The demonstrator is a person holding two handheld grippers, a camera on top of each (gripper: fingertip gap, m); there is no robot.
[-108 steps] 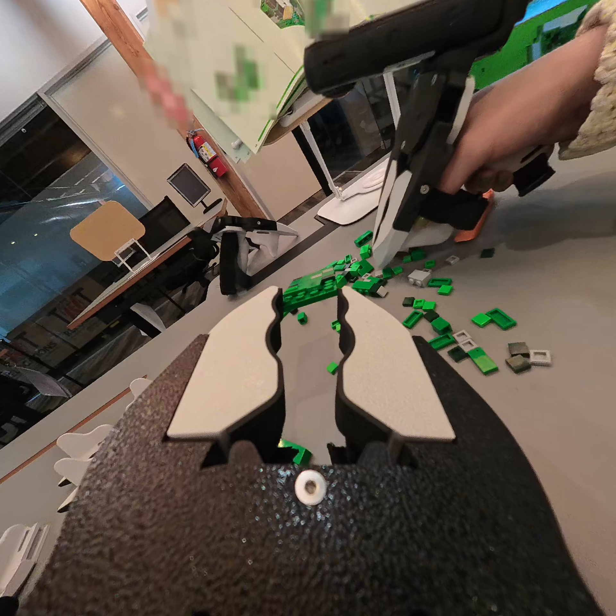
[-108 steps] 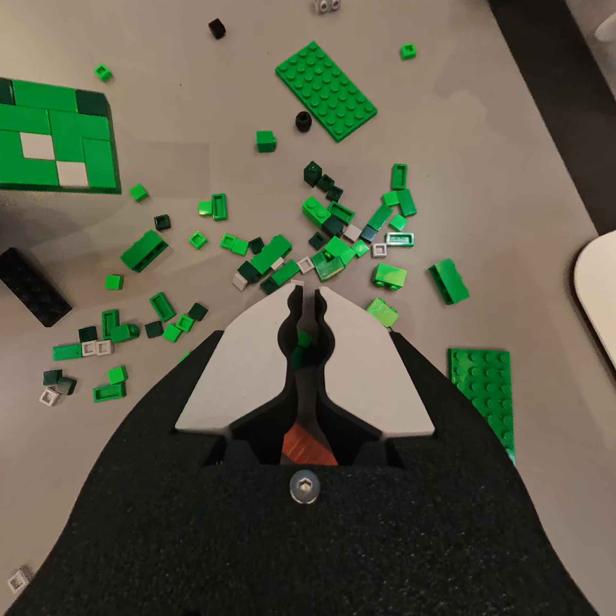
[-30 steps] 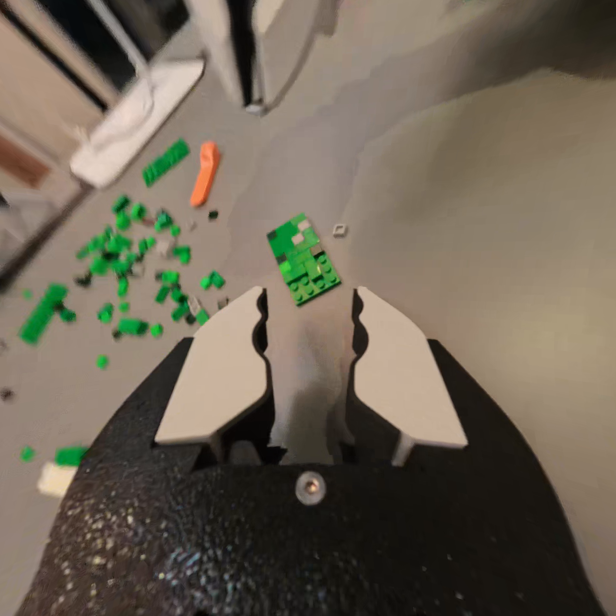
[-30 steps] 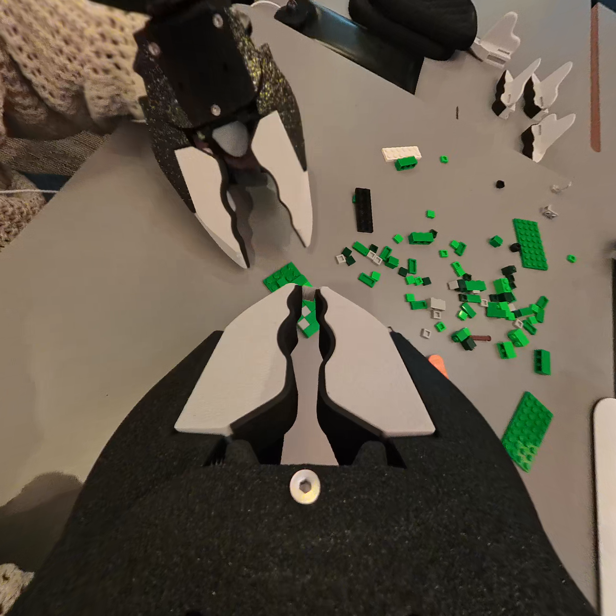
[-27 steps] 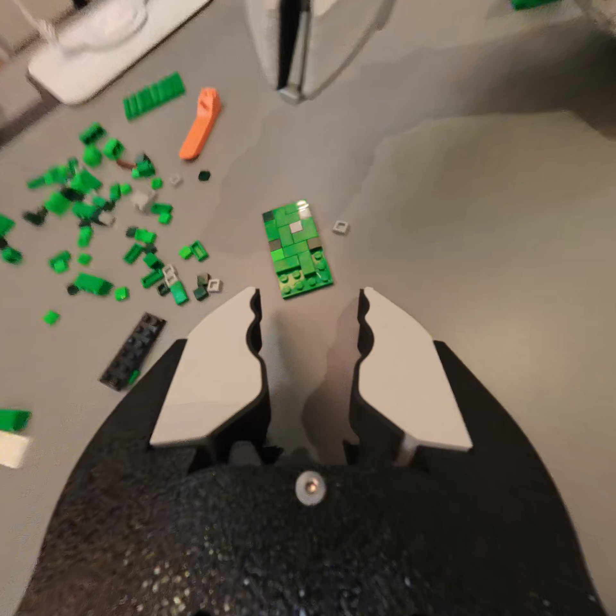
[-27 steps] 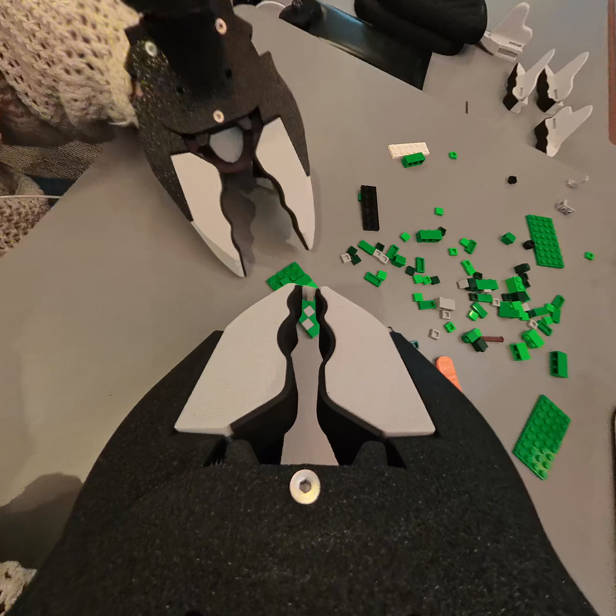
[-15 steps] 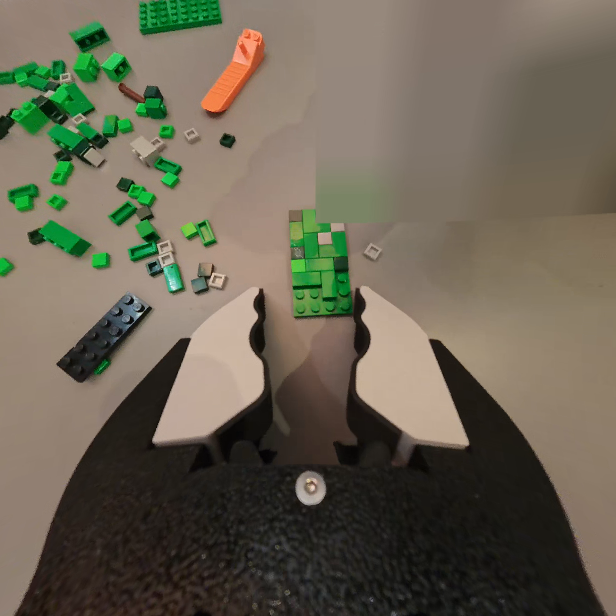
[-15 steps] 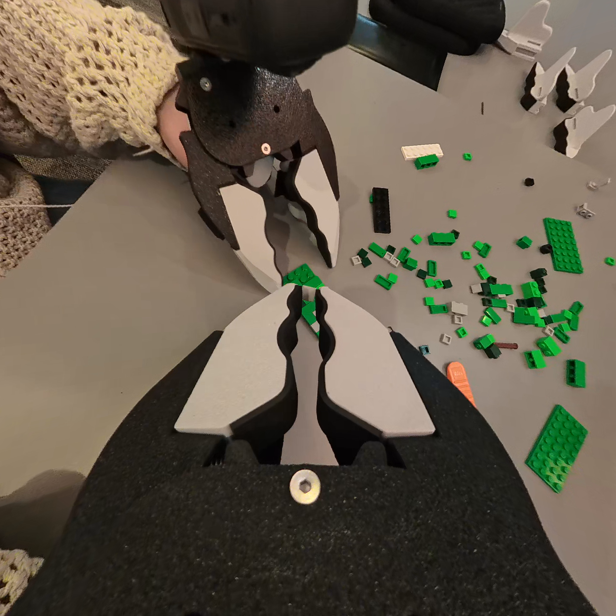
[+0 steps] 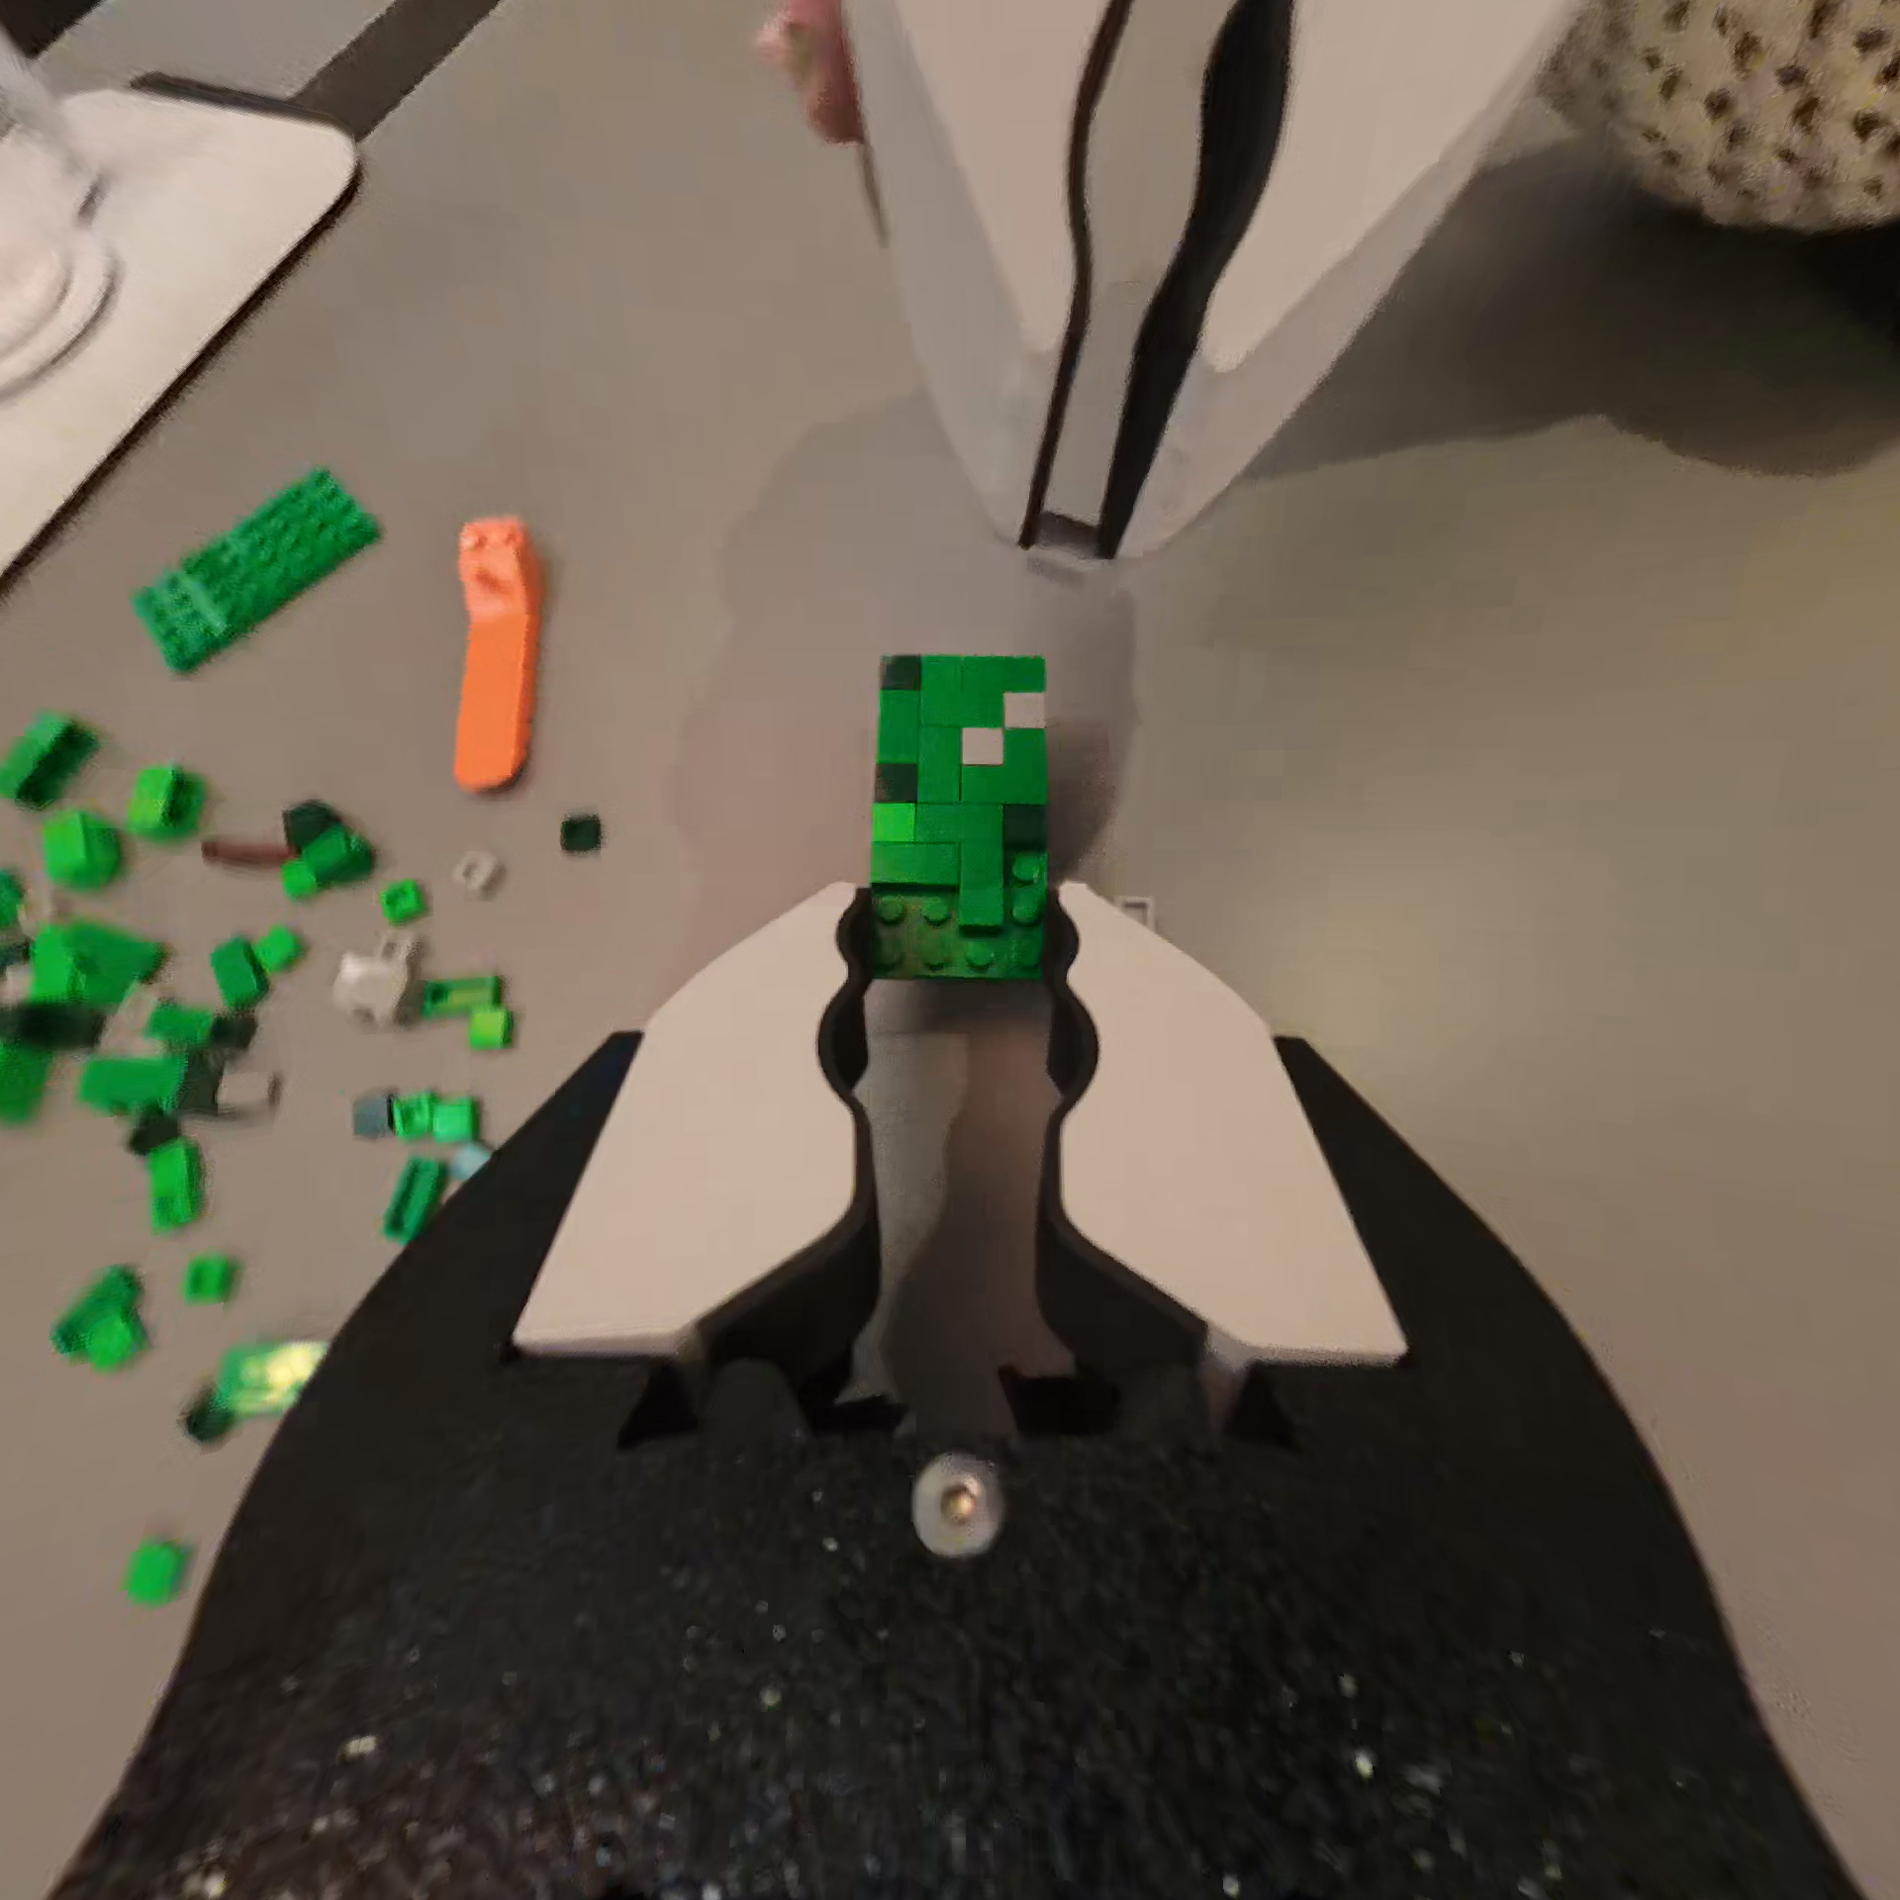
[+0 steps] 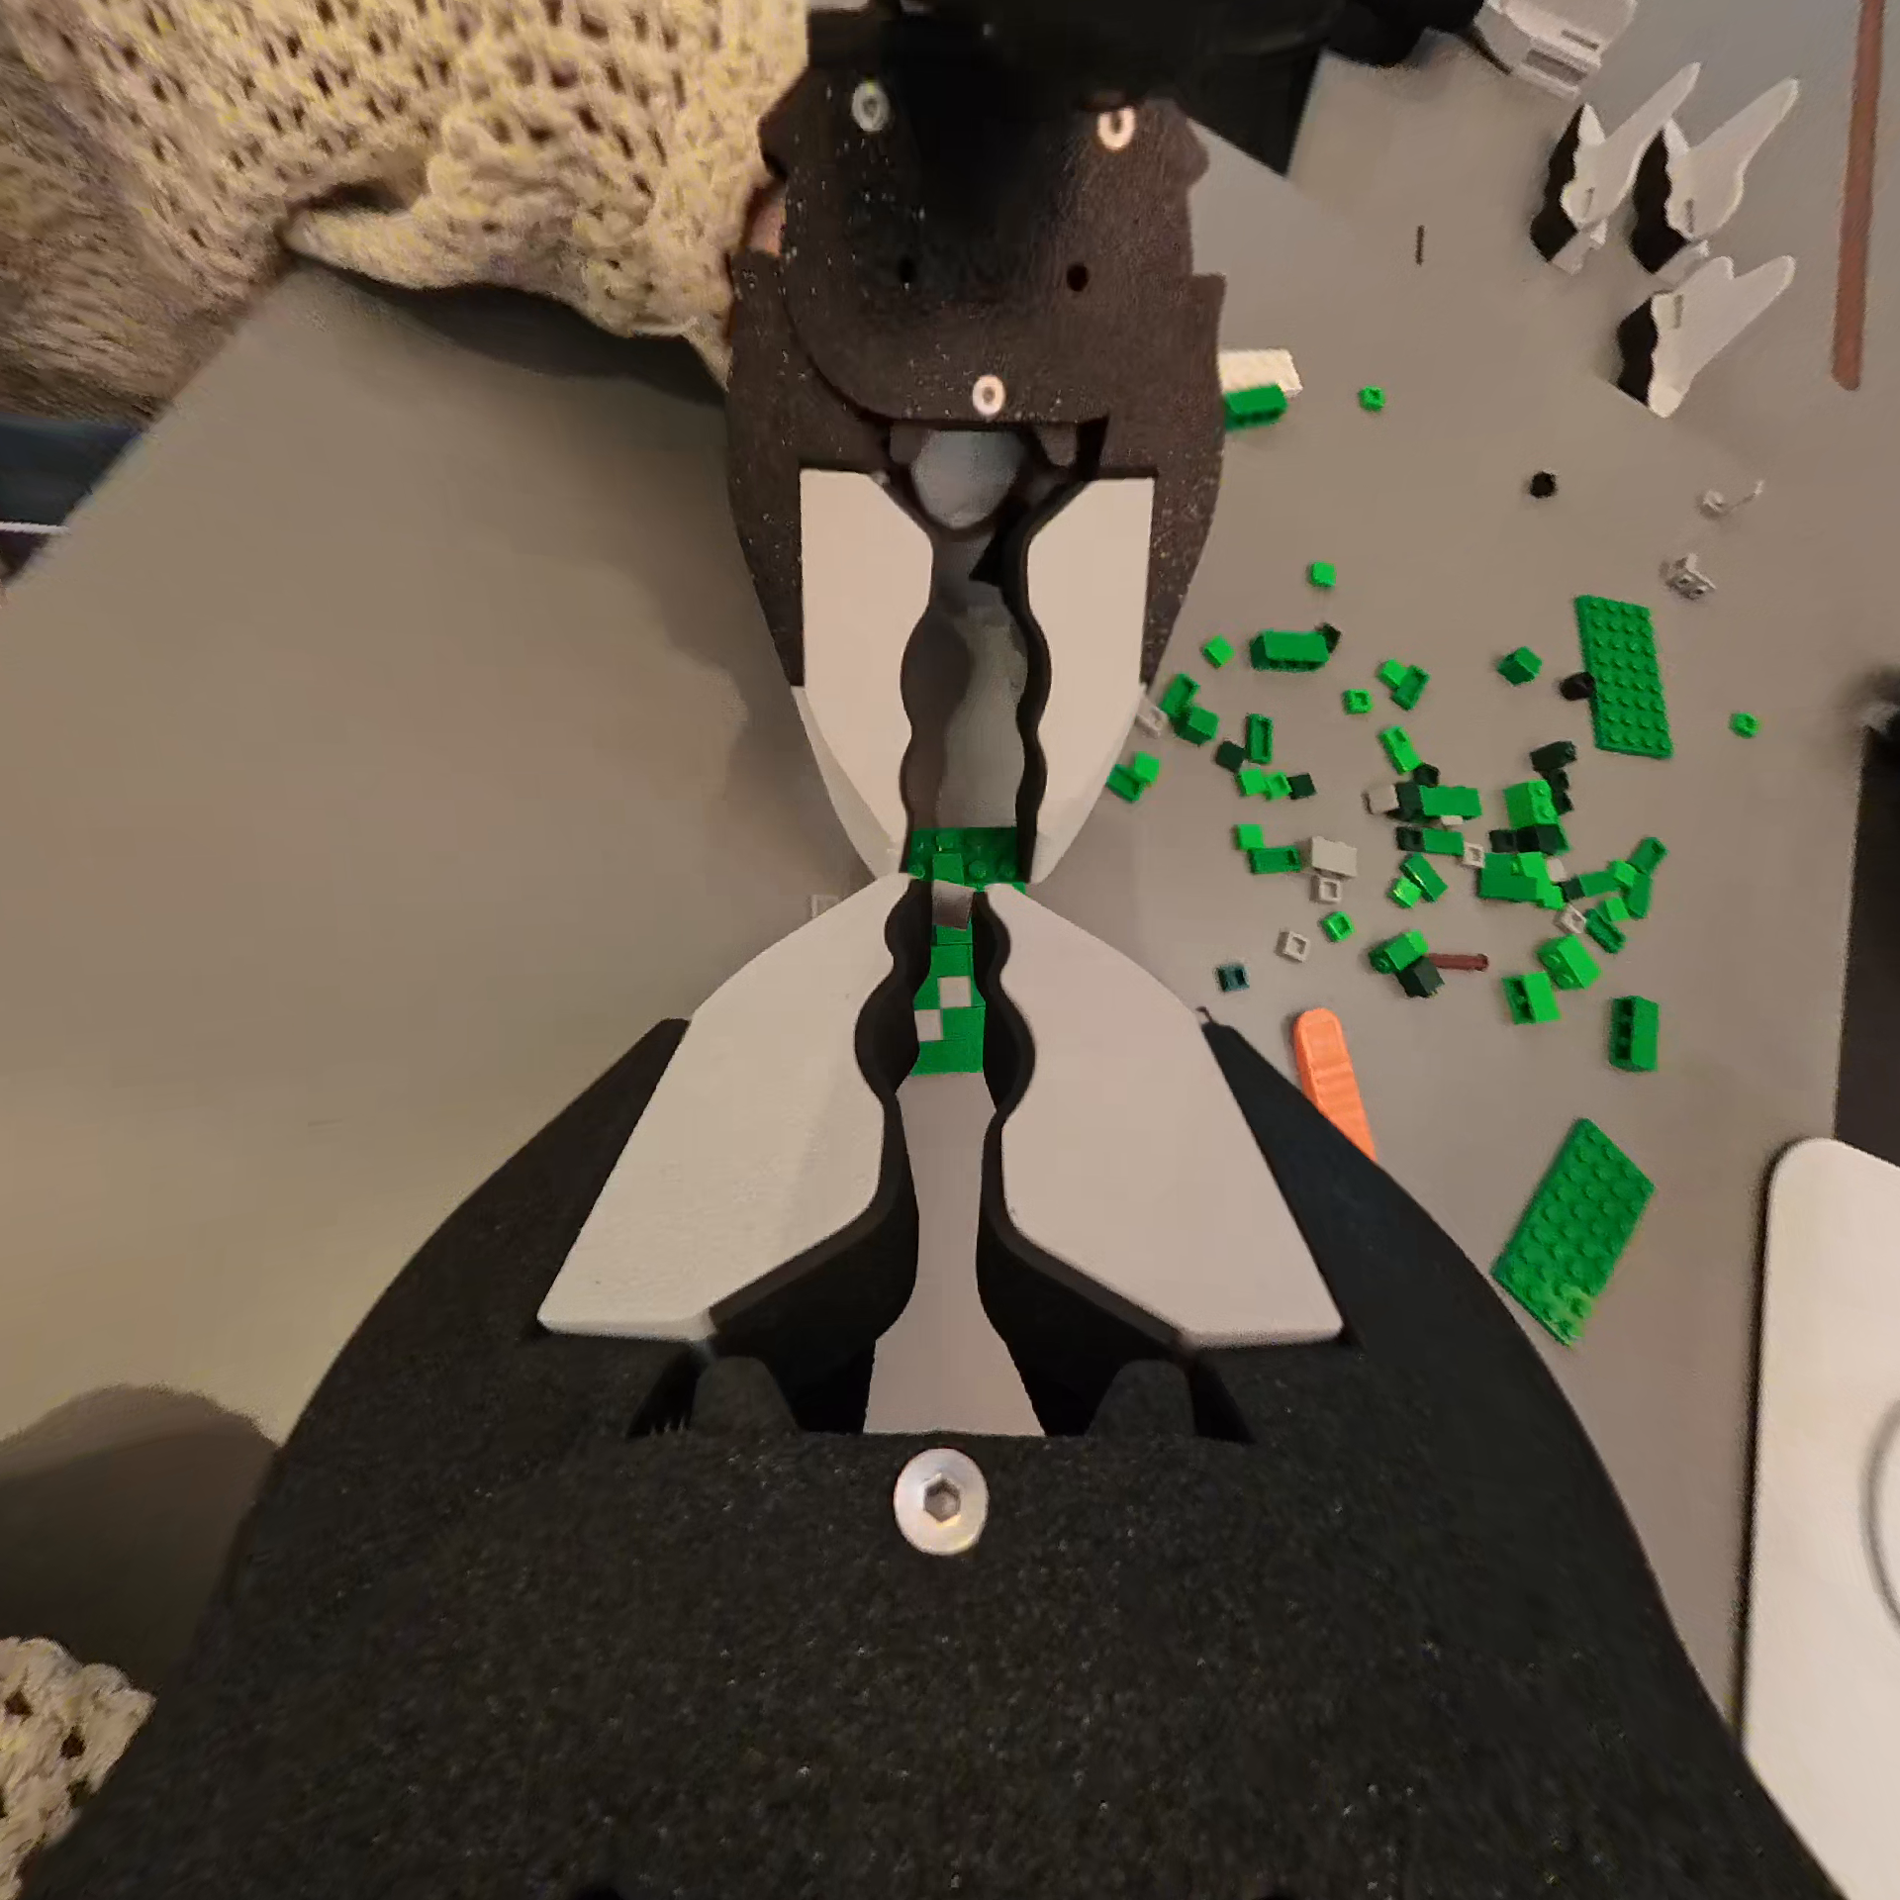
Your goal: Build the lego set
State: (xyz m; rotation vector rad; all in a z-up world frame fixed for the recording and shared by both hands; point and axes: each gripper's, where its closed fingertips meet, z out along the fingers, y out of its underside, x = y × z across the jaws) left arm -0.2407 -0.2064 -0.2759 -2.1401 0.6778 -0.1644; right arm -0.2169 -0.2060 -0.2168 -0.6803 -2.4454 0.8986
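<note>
A green plate covered with green, dark green and grey tiles lies on the grey table. My left gripper is shut on its studded near end, one finger on each long side. In the right wrist view that gripper comes in from the far side, and the plate runs under my right gripper. My right gripper is shut on a small grey tile and holds it just over the plate's studded part. It also shows in the left wrist view, beyond the plate's far end.
Loose green bricks are scattered right of the plate, with an orange brick separator and two bare green plates. A white pad lies at the right edge. Spare gripper fingers stand far right. A knitted sleeve is behind. Some 7 centimeters of space lies between my two pairs of fingers. The orange brick separator lies around 11 centimeters away from my left fingertips. Look for it in the left wrist view too.
My left gripper has moved onto the plate's studded end and closed on it. My right gripper has come in over the plate with the grey tile, facing the left one tip to tip.
</note>
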